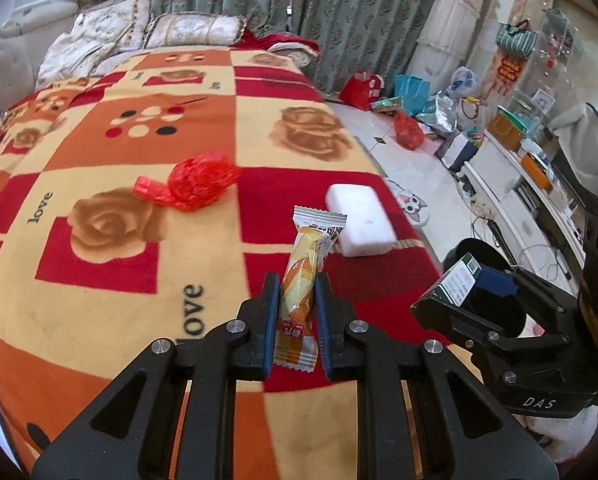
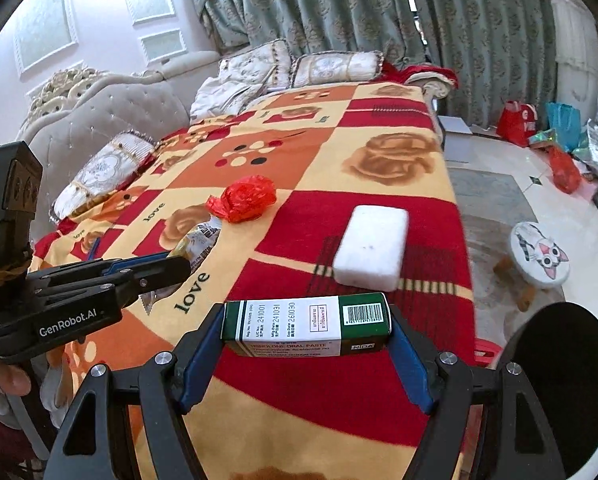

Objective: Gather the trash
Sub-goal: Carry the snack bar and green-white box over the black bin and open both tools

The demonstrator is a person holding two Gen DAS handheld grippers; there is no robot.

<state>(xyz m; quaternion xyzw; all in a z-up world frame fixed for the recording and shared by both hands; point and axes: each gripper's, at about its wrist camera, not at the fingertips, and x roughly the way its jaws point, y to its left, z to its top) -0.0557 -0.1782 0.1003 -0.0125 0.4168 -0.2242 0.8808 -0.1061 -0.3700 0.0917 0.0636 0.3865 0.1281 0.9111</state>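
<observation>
My left gripper is shut on a yellow-orange snack wrapper and holds it upright above the patterned blanket. My right gripper is shut on a green-and-white paste box, held sideways by its ends. It also shows in the left wrist view, at the right over the bed's edge. A crumpled red plastic bag lies on the blanket ahead, and a white foam block lies to its right. Both also show in the right wrist view: the bag and the block.
A black round bin stands beside the bed at the lower right. A small cat-face stool stands on the floor. Bags and clutter lie by the curtain. Pillows lie at the bed's head.
</observation>
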